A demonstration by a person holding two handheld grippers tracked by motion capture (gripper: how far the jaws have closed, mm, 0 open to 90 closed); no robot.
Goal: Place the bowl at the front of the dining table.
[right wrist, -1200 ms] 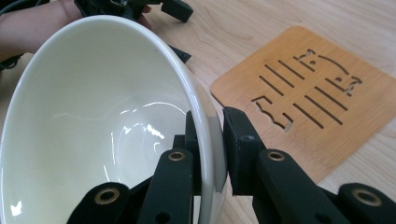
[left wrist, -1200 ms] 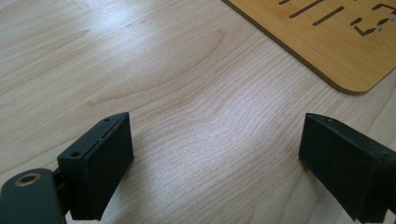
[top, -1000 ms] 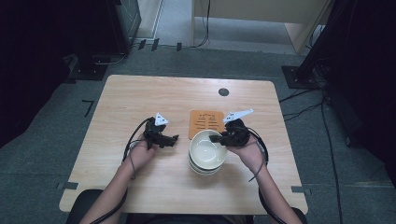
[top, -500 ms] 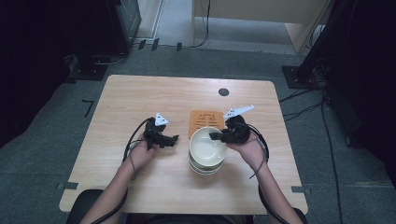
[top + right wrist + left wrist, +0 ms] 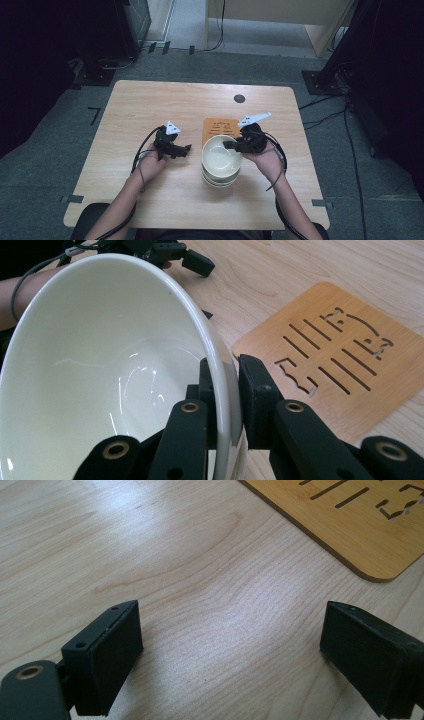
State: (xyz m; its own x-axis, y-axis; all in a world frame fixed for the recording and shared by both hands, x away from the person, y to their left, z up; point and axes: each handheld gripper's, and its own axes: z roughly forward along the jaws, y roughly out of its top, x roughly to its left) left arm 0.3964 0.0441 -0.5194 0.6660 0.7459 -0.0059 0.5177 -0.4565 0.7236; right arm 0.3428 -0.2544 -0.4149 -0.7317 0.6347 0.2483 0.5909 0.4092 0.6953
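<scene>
A stack of white bowls [image 5: 220, 179] sits mid-table. My right gripper [image 5: 229, 145] is shut on the right rim of the top bowl [image 5: 219, 154], holding it tilted just above the others. In the right gripper view the bowl [image 5: 100, 365] spreads across the left, its rim pinched between my right gripper [image 5: 227, 385] jaws. My left gripper [image 5: 186, 149] rests open on the wood left of the stack, its jaws pointing at the bowls. The left gripper [image 5: 230, 655] has only bare tabletop between its jaws.
A slotted bamboo trivet [image 5: 220, 126] lies flat just behind the bowls, also seen as the trivet [image 5: 325, 355] and its corner [image 5: 350, 520]. A small black disc [image 5: 239, 98] sits near the table's far edge. The left gripper [image 5: 185, 257] lies beyond the bowl.
The top bowl has risen slightly off the stack in my right gripper. The left gripper has stayed where it was.
</scene>
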